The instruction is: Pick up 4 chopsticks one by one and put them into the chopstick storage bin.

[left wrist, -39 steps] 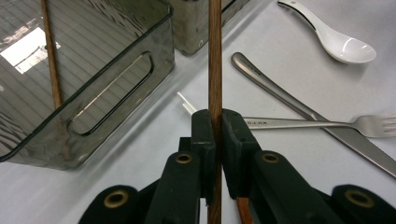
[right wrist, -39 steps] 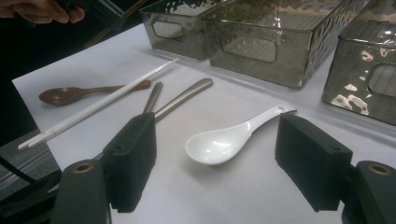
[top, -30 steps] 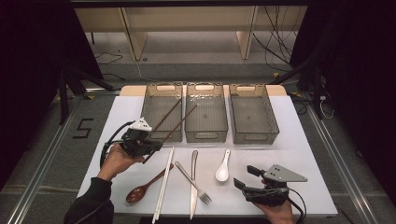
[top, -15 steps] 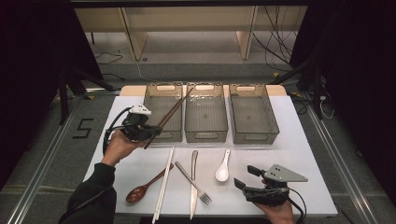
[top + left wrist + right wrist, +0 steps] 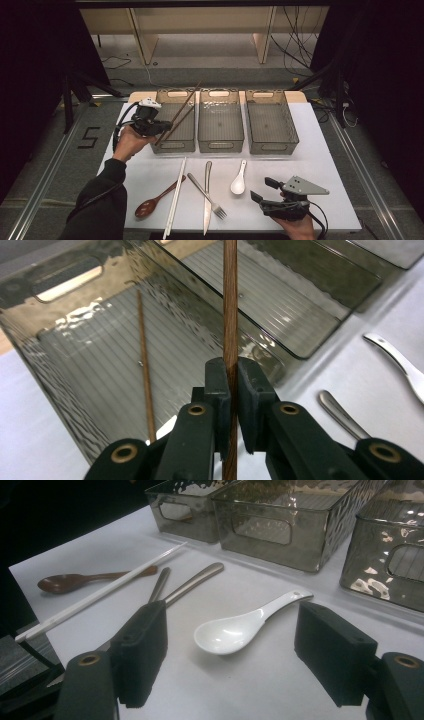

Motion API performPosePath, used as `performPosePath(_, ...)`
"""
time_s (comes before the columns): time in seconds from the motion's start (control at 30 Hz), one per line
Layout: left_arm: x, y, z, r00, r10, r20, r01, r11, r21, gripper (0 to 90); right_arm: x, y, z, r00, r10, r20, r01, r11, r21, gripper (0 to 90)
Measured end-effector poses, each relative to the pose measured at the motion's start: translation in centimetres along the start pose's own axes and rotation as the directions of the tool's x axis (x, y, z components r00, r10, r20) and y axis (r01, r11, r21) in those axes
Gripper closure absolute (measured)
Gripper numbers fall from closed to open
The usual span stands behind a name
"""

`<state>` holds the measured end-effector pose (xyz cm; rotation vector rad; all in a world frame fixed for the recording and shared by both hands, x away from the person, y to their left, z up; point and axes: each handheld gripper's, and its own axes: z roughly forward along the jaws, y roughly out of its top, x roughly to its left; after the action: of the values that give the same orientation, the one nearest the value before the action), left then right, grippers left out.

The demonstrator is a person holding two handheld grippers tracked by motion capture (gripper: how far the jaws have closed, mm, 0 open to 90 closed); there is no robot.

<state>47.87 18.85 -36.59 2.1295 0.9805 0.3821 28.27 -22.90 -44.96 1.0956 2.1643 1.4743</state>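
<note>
Left tongs [image 5: 159, 131] clamped on a brown chopstick [image 5: 229, 315] slanting over the leftmost bin [image 5: 186, 131], second chopstick [image 5: 145, 375] inside; right tongs [image 5: 230, 645] wide open, empty, framing white spoon [image 5: 245, 626] on desk [image 5: 310, 160].

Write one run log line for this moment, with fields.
left tool: shut on brown chopstick | place: over left bin | in bin: second brown chopstick | right tool: open, empty, near white spoon
</note>
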Motion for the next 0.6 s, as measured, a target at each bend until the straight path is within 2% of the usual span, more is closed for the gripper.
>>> performPosePath(0.2,1.0,0.8,0.6,0.9993,-0.004,-0.036,0.004,1.0,-0.003,83.5,0.0,0.0,0.0,1.0,0.0,-0.001,0.0,1.0,0.0,30.1)
performPosePath(0.27,1.3,1.1,0.9,0.9988,0.009,-0.049,-0.009,0.9999,0.01,83.5,0.0,0.0,0.0,1.0,0.0,-0.002,0.0,1.0,0.0,30.1)
performPosePath(0.4,1.7,1.4,1.3,0.9978,0.011,-0.066,-0.011,0.9999,0.013,83.5,0.0,0.0,0.0,1.0,0.001,-0.002,-0.001,1.0,0.0,30.1)
performPosePath(0.6,2.5,1.2,1.9,0.9973,-0.015,-0.072,0.016,0.9998,0.013,83.4,0.0,0.0,0.0,1.0,0.002,-0.003,-0.002,1.0,0.0,30.1)
